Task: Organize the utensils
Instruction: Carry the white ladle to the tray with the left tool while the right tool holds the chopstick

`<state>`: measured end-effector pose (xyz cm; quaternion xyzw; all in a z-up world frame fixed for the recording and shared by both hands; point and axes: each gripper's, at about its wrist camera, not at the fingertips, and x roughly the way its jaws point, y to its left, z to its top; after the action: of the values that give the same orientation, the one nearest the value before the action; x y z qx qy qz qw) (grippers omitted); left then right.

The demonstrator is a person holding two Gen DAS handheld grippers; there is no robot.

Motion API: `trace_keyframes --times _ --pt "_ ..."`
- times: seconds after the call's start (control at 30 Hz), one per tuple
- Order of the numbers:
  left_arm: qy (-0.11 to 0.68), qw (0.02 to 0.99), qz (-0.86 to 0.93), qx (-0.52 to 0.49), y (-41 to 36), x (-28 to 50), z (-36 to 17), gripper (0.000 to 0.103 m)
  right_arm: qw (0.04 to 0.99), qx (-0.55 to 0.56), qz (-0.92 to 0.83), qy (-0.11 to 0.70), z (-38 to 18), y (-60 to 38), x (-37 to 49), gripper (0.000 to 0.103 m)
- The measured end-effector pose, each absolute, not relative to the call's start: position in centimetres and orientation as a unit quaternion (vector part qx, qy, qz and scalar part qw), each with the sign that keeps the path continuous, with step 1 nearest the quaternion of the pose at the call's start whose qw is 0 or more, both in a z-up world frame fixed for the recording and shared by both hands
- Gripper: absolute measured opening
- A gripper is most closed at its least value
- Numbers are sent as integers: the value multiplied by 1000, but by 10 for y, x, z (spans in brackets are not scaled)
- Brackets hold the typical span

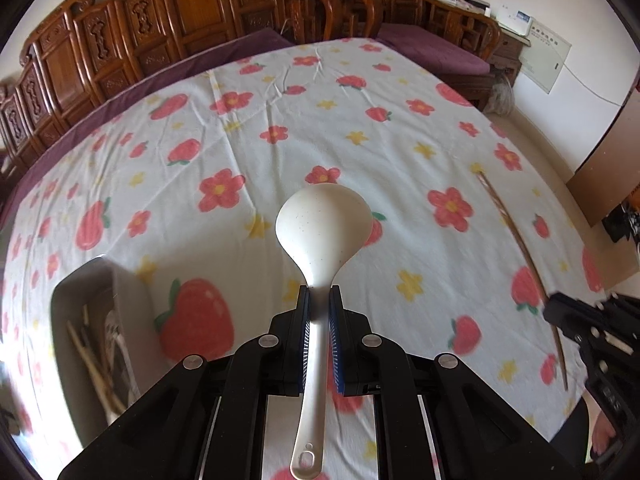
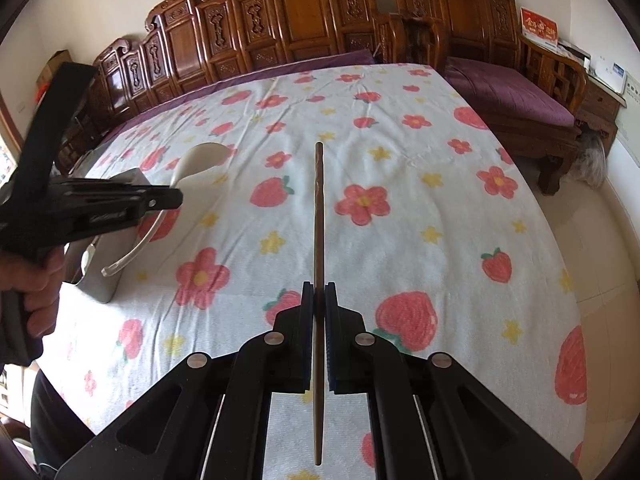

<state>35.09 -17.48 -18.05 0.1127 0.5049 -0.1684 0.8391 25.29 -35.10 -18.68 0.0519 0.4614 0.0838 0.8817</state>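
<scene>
A white ladle (image 1: 320,232) is clamped by the left gripper (image 1: 319,300), a brown chopstick (image 2: 319,216) by the right gripper (image 2: 319,292), above the flowered tablecloth (image 1: 360,120).

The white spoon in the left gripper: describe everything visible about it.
The white plastic-looking serving spoon has a broad, rounded, faintly speckled bowl and a long slim handle ending in a hanging hole. The left gripper is shut on the handle just below the bowl, holding it clear above the strawberry-and-flower patterned cloth, bowl pointing away from the camera. Nothing else touches it.
</scene>
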Motion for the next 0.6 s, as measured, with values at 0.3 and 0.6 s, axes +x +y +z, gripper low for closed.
trace_keyframes --times 0.3,0.6 --pt "484 853 -165 104 -159 298 -157 9 885 39 100 454 -178 -336 248 6" --pt "462 869 -155 91 -135 255 -149 9 886 11 117 448 -175 -314 243 6"
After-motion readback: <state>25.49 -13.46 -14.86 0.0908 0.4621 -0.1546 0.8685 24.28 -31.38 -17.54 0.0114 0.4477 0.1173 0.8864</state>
